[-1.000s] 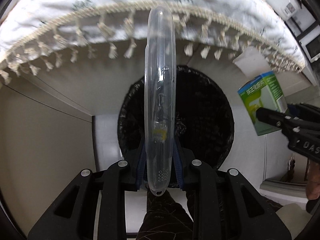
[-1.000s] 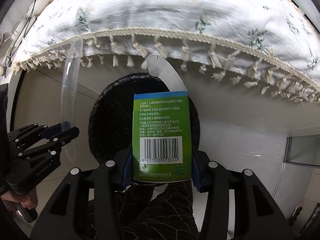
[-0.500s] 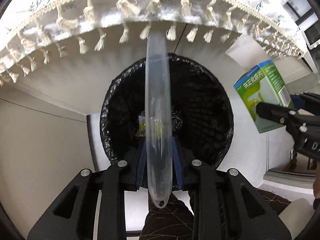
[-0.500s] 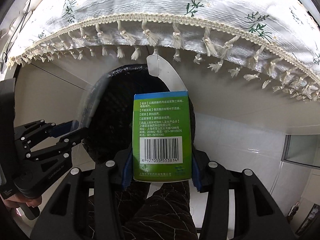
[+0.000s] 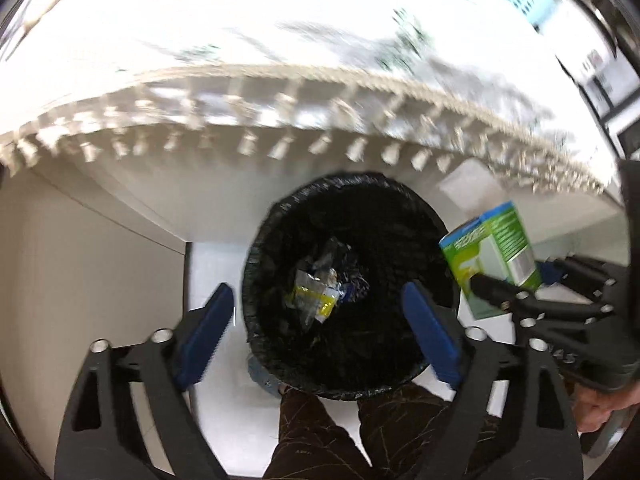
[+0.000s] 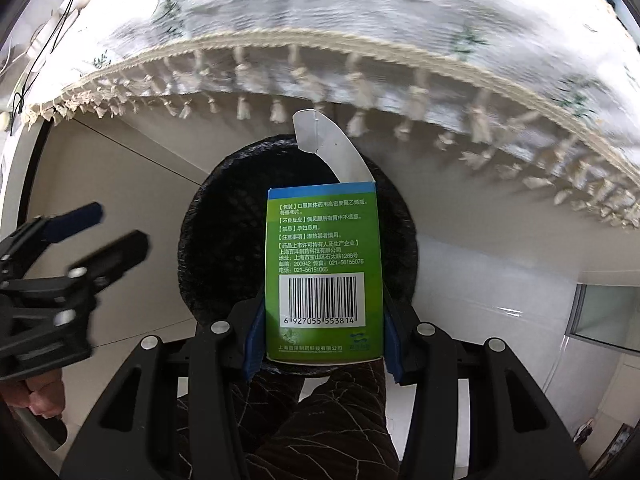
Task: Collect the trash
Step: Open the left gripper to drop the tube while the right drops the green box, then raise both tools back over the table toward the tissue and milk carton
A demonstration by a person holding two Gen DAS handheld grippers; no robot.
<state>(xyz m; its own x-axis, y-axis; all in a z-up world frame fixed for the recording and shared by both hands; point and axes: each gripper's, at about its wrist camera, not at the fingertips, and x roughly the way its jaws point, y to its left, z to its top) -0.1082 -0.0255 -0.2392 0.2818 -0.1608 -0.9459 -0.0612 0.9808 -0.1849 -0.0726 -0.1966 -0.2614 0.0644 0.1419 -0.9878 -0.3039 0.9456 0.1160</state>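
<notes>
Over the black bin, left fingers just spread empty; right fingers clamp the green box.

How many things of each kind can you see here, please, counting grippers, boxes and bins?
Grippers: 2, the left gripper and the right gripper
Boxes: 1, the green box
Bins: 1, the black bin
Total: 4
</notes>
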